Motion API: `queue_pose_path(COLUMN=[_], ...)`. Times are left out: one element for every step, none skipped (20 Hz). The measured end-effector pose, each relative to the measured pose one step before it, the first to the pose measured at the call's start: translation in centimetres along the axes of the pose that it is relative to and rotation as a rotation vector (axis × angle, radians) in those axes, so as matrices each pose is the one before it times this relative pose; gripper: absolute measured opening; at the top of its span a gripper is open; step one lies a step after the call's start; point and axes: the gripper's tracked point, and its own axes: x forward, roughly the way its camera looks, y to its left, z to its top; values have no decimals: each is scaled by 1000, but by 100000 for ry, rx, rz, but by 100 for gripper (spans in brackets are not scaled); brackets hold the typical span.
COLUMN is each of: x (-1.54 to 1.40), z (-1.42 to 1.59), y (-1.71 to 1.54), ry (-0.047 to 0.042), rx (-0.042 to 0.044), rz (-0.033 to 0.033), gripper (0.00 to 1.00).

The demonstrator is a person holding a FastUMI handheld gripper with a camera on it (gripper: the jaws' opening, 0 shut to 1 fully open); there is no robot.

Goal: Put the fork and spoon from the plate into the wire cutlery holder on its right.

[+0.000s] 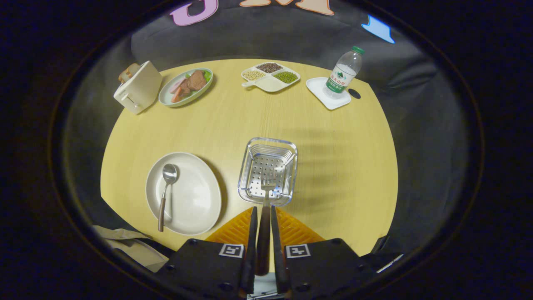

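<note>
Gripper (263, 233): pinches the fork (266, 196) by its handle, largely hidden between the fingers.
Fork: tines over the wire cutlery holder (267, 143).
Spoon (165, 191): on the plate (200, 196), left of the holder.

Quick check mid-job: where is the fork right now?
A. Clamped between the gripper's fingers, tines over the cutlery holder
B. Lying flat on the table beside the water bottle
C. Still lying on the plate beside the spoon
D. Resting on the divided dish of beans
A. The gripper has both fingers pressed on the fork handle, with the tines over the near edge of the cutlery holder; only the spoon lies on the plate.
</note>
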Motion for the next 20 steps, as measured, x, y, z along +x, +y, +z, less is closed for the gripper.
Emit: queue_pose_path(x=[19, -112, -171, -207, -485, 273, -187, -97, -134, -127, -117, -105, -92, -112, -110, -105, -42, -151, -8, -155], z=[146, 292, 123, 442, 272, 682, 542, 606, 501, 569, 415, 398, 273, 349, 276, 196, 194, 130, 128, 59], y=[47, 0, 331, 328, 222, 390, 479, 398, 189, 273, 542, 590, 631, 586, 694, 553, 579, 537, 666, 683], ry=[-916, -1218, -1508, -2674, -2905, -2879, -3605, -3841, -4185, -4245, -3946, -3643, -3521, -3052, -2799, -2759, -2267, -2306, -2017, -1754], rx=[441, 391, 535, 347, 351, 698, 697, 84, -716, -1083, -717, -355, -364, -139, 97, 219, 145, 17, -309, -172], rz=[-283, 250, 652, 1025, 388, 687, 557, -179, -593, -820, -314, 235, 237, 651, 447, 407, 388, 518, 653, 1223], gripper=[31, 40, 49, 57, 66, 75, 83, 92, 100, 100, 100, 100, 100, 100, 100, 100, 100, 100, 100, 100])
